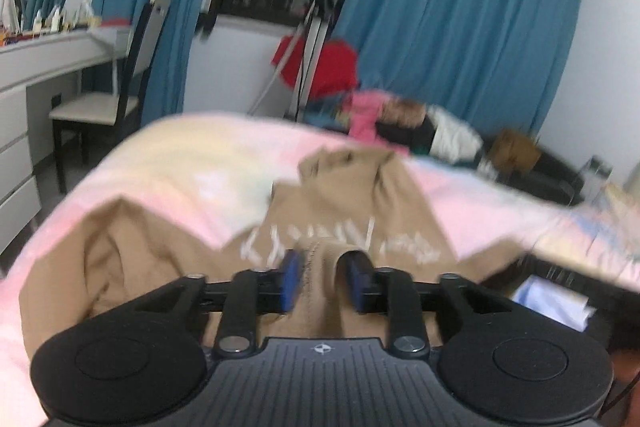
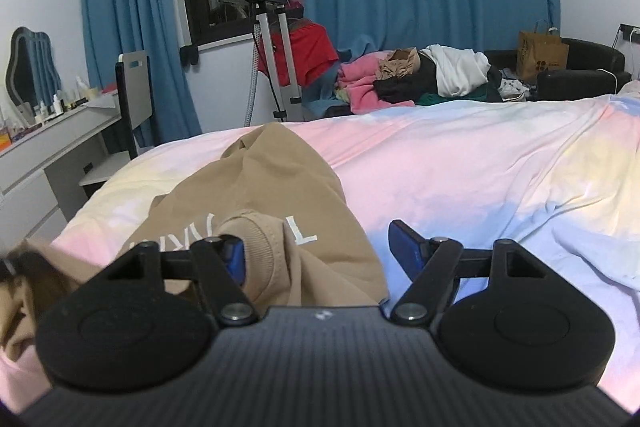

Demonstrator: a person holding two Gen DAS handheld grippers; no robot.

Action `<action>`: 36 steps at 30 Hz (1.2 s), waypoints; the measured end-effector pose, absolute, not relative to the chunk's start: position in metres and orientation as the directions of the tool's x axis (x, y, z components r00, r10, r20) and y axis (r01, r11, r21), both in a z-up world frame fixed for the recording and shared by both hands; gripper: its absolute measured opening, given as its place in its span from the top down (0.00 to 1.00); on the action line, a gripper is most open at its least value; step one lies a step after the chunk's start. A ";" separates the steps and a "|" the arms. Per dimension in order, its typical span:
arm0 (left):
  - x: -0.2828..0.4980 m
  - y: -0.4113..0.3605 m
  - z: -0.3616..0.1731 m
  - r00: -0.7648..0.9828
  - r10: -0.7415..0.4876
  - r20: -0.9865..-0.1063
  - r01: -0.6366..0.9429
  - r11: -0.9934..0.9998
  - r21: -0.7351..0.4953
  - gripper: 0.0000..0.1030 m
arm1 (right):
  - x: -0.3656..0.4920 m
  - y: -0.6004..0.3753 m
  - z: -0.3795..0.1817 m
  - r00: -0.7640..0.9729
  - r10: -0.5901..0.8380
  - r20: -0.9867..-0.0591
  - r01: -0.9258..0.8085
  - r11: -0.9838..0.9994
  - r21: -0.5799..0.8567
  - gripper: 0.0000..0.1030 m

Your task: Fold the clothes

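A tan sweatshirt [image 1: 352, 195] with white lettering lies crumpled on the pastel pink-and-yellow bed sheet [image 1: 168, 163]. My left gripper [image 1: 322, 281] is shut on a ribbed fold of the sweatshirt, pinched between its blue pads. In the right wrist view the same tan sweatshirt [image 2: 256, 183] lies at lower left on the sheet [image 2: 460, 167]. My right gripper [image 2: 318, 251] is open, with sweatshirt fabric lying between its blue fingers; the left finger [image 2: 234, 259] touches a ribbed edge, the right finger [image 2: 406, 241] is over the sheet.
A pile of other clothes [image 2: 420, 79] lies past the bed's far edge, by blue curtains. A garment steamer stand [image 2: 276, 59] with a red garment stands near the window. A white dresser [image 2: 52, 143] and chair [image 1: 108, 95] are at the left. A brown paper bag [image 2: 540, 53] sits on a black seat.
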State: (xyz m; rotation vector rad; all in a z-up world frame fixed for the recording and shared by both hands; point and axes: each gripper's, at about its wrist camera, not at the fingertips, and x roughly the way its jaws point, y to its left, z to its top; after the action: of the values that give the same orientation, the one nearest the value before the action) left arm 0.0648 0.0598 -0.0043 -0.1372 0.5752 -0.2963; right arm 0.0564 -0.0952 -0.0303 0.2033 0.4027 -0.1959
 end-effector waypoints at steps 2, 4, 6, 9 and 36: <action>0.068 0.051 -0.018 0.777 -0.281 -0.563 0.226 0.960 -0.167 0.57 | 0.055 -0.094 -0.029 0.903 -0.152 -0.401 0.233 0.959 0.161 0.30; 0.070 0.042 -0.032 0.767 -0.232 -0.598 0.223 0.971 -0.090 0.52 | 0.055 -0.095 -0.028 0.904 -0.156 -0.398 0.239 0.956 0.168 0.30; 0.070 0.030 -0.043 0.769 -0.156 -0.620 0.206 0.979 0.010 0.46 | 0.054 -0.096 -0.028 0.904 -0.163 -0.396 0.249 0.952 0.177 0.30; 0.069 0.023 -0.060 0.768 -0.024 -0.640 0.158 0.975 0.153 0.41 | 0.053 -0.099 -0.028 0.902 -0.198 -0.384 0.282 0.943 0.177 0.30; 0.012 0.089 0.188 0.990 0.132 0.058 -0.106 0.940 -0.324 0.28 | -0.004 -0.101 0.169 0.926 -0.338 0.168 0.298 0.928 0.221 0.31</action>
State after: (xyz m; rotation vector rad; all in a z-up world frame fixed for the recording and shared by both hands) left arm 0.0122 0.0894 0.1881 -0.3263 -0.0791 0.1215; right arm -0.0043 -0.1009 0.1694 0.1939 -0.2061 -0.3282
